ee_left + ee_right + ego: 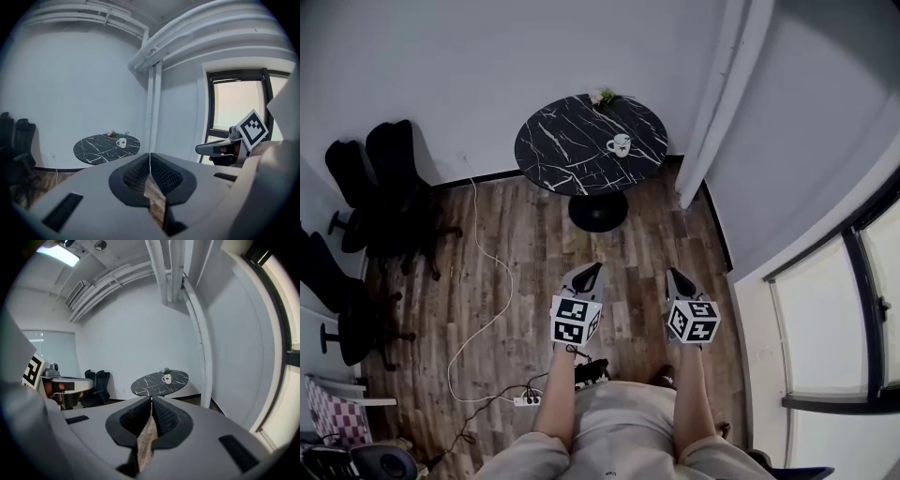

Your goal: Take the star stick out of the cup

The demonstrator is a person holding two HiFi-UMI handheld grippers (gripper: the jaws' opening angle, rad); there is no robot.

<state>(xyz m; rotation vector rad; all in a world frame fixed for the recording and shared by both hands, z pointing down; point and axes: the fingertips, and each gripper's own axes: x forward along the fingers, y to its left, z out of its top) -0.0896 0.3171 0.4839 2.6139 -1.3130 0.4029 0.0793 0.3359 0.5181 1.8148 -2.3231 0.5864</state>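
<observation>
round black marble table (562,150) carries a white cup (619,144) and, seemingly, a small plant (602,97).

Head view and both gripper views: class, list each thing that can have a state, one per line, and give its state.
left gripper: shut, empty, well short of the table.
right gripper: shut, empty, well short of the table.
cup: upright on the round table, untouched.
star stick: standing in the cup, not yet taken out.
office chairs: unoccupied, by the wall.
</observation>
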